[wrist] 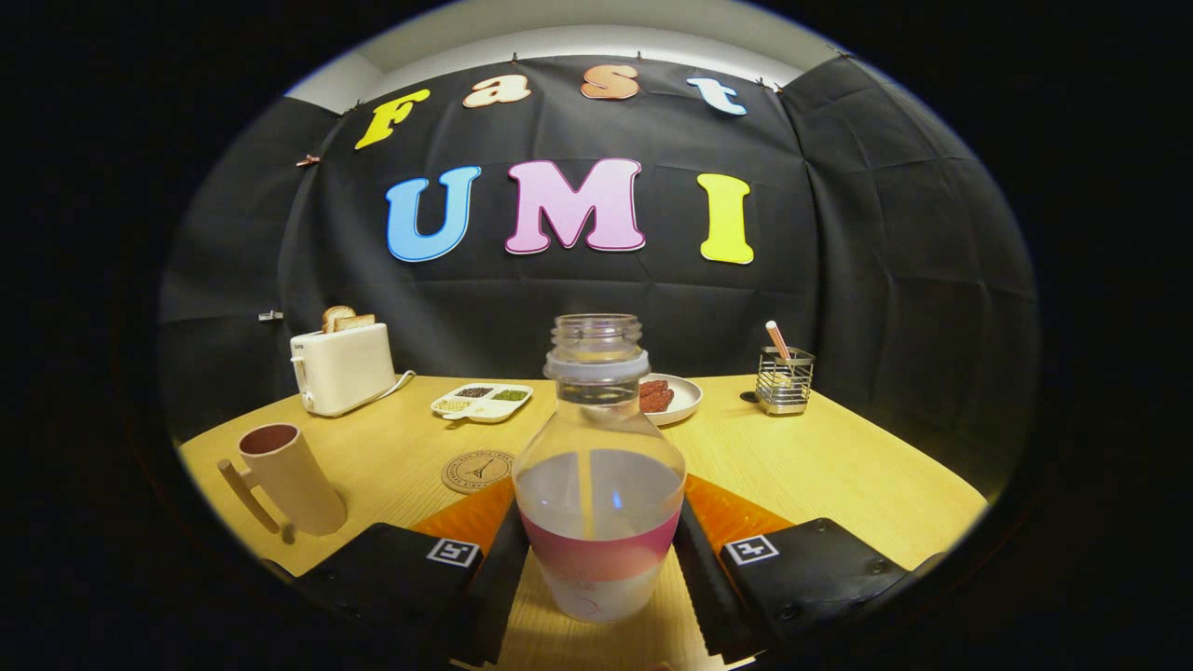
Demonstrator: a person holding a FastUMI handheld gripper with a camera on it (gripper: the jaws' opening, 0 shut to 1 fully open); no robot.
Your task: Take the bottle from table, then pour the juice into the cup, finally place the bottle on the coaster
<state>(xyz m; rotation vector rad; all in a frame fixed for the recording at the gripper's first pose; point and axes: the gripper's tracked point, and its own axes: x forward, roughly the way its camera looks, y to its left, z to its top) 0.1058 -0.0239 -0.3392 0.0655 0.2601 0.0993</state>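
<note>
A clear, uncapped bottle with a pink-and-white label and pale juice stands upright between my fingers. My gripper is shut on the bottle, both black pads pressing its sides near the label. Whether the bottle's base rests on the wooden table or hangs just above it, I cannot tell. A tan cup with a handle stands to the left of the left finger. A round cork coaster lies flat on the table just left of the bottle, between cup and bottle.
Along the back of the table stand a white toaster with bread, a divided white tray of small foods, a plate with reddish food behind the bottle, and a wire holder at the right.
</note>
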